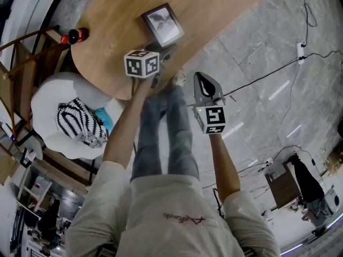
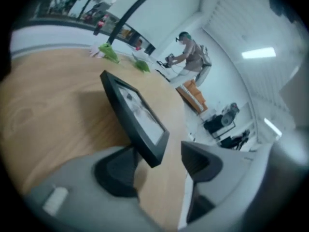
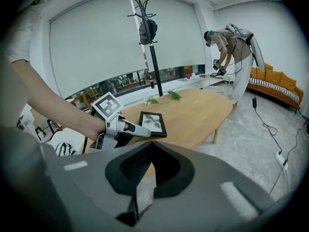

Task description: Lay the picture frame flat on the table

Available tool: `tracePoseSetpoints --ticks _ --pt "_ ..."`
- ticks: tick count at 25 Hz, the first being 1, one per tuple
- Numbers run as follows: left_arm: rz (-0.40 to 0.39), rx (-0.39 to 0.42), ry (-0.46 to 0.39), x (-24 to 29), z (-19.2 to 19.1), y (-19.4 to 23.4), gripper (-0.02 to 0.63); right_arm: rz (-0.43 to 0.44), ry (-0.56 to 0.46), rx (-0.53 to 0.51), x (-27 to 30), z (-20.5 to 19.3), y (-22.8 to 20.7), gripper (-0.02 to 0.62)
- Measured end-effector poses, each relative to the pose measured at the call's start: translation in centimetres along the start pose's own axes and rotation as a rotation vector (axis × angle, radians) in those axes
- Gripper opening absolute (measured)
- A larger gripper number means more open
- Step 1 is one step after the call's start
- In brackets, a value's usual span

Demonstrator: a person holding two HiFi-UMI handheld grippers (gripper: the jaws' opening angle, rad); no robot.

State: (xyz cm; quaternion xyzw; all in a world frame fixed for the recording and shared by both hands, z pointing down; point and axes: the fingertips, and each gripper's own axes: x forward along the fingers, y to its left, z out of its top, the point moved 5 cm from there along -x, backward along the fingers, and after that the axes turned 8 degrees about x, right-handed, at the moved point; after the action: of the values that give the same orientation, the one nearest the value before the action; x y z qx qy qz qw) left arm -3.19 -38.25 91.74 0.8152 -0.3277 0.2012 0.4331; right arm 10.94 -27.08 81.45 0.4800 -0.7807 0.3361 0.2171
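Observation:
The black picture frame [image 1: 163, 24] rests face up on the oval wooden table [image 1: 118, 20], near its front edge; in the right gripper view the frame [image 3: 153, 123] looks flat on the tabletop. My left gripper [image 1: 164, 53] sits at the frame's near edge. In the left gripper view a corner of the frame [image 2: 137, 117] reaches in between the wide-open jaws, close to the left jaw, with a clear gap to the right one. My right gripper [image 1: 208, 89] hangs over the floor to the right of the table, and its jaws [image 3: 149, 166] are shut on nothing.
A red bottle [image 1: 75, 35] stands at the table's left edge. A white chair with a striped cushion [image 1: 77, 123] is beside it. Green toys [image 3: 173, 94] lie at the table's far side. Cables [image 1: 268, 74] cross the floor. A person [image 3: 231, 47] stands beyond, near an orange sofa [image 3: 277, 79].

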Motion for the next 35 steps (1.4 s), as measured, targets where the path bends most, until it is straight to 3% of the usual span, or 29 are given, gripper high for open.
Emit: tracePoseSetpoints --ticks 5,8,13,18,29,35 --pt "0.117 0.339 0.147 0.2 -1.0 -0.3 0.290 0.004 0.007 0.002 0.2 -0.3 0.3 0.003" --pt "0.174 0.470 0.205 0.2 -1.8 -0.3 0.291 0.011 0.010 0.001 0.2 -0.5 0.6 0.003" --pt "0.208 0.511 0.242 0.0 -3.0 0.1 0.290 0.020 0.005 -0.003 0.3 -0.7 0.7 0.003" --pt "0.198 0.513 0.213 -0.8 -2.7 -0.3 0.272 0.021 0.000 -0.012 0.2 -0.4 1.0 0.003" --pt "0.183 0.607 0.067 -5.8 0.5 -5.4 0.003 0.024 -0.013 -0.044 -2.4 2.5 2.9 0.004" --pt "0.155 0.599 0.013 -10.2 2.6 -9.4 0.003 0.015 -0.032 -0.061 -5.8 5.2 4.4 0.004"
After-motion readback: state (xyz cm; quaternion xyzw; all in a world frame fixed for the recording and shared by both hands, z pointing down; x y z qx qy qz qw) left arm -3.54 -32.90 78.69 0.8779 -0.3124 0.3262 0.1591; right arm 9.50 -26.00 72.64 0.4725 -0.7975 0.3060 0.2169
